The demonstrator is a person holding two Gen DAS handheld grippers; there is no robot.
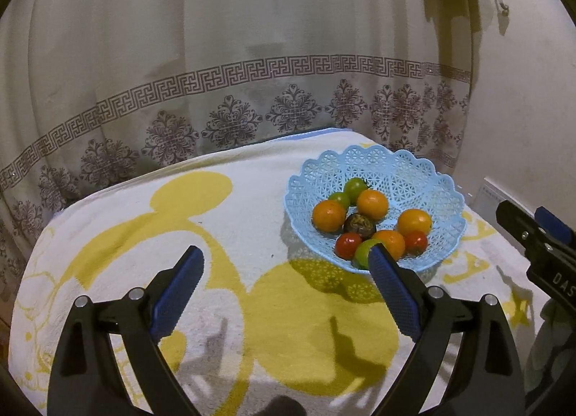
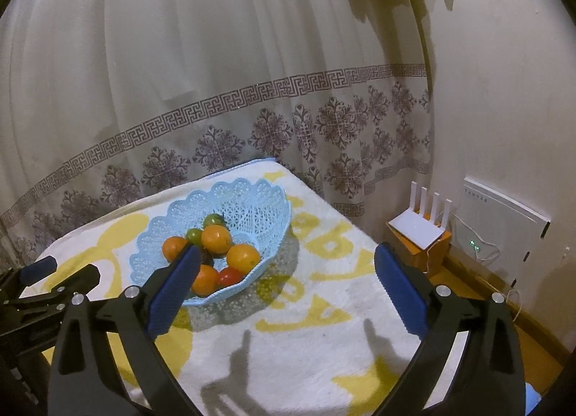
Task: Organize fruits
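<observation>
A light blue lattice basket (image 1: pixel 424 174) (image 2: pixel 259 207) stands on the white and yellow towel (image 1: pixel 230 207) (image 2: pixel 324 293). It holds several oranges (image 1: pixel 328 215) (image 2: pixel 243 257), red tomatoes (image 1: pixel 348 245) (image 2: pixel 230 276), green fruits (image 1: pixel 355 187) (image 2: pixel 194 234) and one dark fruit (image 1: pixel 359 226). My left gripper (image 1: pixel 286 261) is open and empty, hovering in front and to the left of the basket. My right gripper (image 2: pixel 288 261) is open and empty, near the basket's right side. Each gripper shows in the other's view, the right one (image 1: pixel 540 232) at the right edge, the left one (image 2: pixel 54 275) at the left edge.
A patterned curtain (image 1: pixel 230 92) (image 2: pixel 216 110) hangs close behind the towel-covered surface. To the right, a white router (image 2: pixel 421 225) sits on an orange box on the floor by the wall, with a white panel (image 2: pixel 504 218) and cables beside it.
</observation>
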